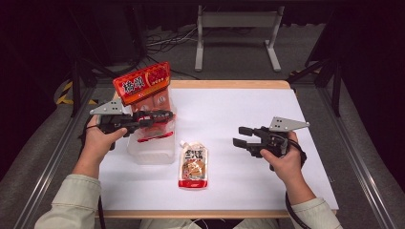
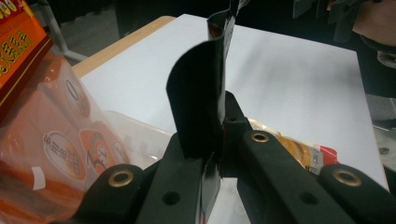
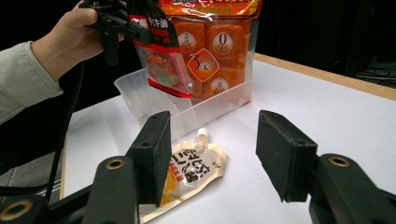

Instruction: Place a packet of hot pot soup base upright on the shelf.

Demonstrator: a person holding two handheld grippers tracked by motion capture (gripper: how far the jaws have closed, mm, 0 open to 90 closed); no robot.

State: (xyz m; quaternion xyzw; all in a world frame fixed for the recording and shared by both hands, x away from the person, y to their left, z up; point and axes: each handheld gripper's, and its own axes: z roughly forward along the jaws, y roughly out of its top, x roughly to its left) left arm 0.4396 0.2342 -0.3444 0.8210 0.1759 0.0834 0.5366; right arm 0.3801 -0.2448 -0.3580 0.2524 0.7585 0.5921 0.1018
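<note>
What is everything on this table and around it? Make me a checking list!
Surface: white table top with a wooden edge.
Job's things: clear tub; tall orange bag standing in it; red packet hanging over the tub; spouted pouch lying flat beside the tub.
Clutter: nothing seen.
Grippers: left gripper shut on the red packet; right gripper open, holding nothing.
Cables: black cable trailing from the right gripper.
Surroundings: grey floor, metal stand, loose wires behind the table.

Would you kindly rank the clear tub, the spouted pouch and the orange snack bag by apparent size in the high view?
1. Orange snack bag and clear tub: alike, and each partly hidden.
2. Spouted pouch: plainly smallest.
</note>
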